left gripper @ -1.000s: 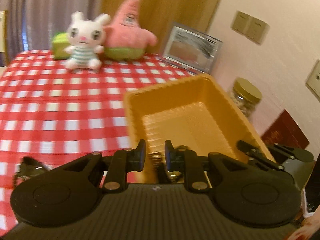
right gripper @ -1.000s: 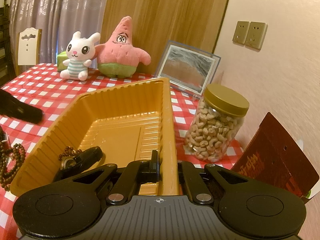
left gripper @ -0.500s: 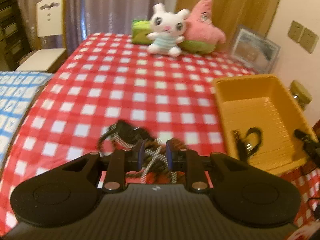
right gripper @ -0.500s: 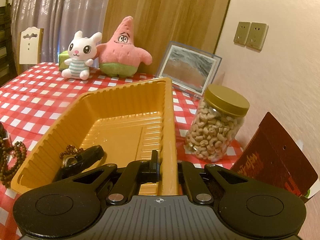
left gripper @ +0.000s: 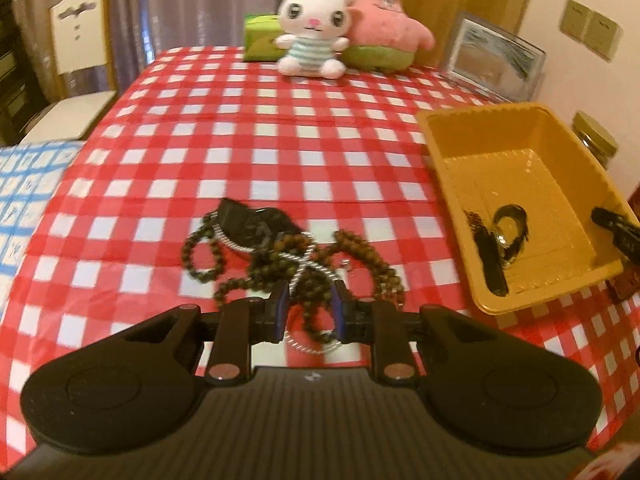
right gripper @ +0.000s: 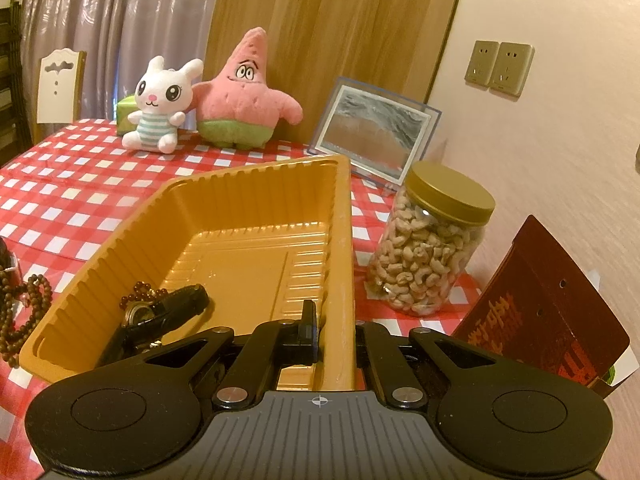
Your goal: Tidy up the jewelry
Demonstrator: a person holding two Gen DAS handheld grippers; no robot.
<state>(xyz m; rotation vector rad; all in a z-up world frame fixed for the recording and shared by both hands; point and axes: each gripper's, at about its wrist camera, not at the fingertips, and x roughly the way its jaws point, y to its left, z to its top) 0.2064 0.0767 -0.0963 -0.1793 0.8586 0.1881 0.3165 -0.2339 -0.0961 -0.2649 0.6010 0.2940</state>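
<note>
A tangled pile of brown bead strings (left gripper: 256,264), a silver chain (left gripper: 308,264) and a dark watch (left gripper: 256,222) lies on the red checked cloth. My left gripper (left gripper: 308,312) is open, its jaws low over the near end of the pile. A yellow tray (left gripper: 516,148) to the right holds a black-strapped watch (left gripper: 506,236) and small beads. My right gripper (right gripper: 336,334) is shut on the tray's near right wall (right gripper: 340,264); the tray's watch (right gripper: 160,314) lies left of it. Its tip shows at the tray's edge in the left wrist view (left gripper: 618,232).
A white bunny (left gripper: 312,28) and pink star plush (left gripper: 384,20) sit at the table's far edge with a green box and picture frame (right gripper: 376,132). A jar of cashews (right gripper: 432,240) and a dark red box (right gripper: 548,308) stand right of the tray. A chair stands far left.
My left gripper left the tray after releasing a watch there, swung left and came down over the jewelry pile. The right gripper stayed clamped on the tray wall.
</note>
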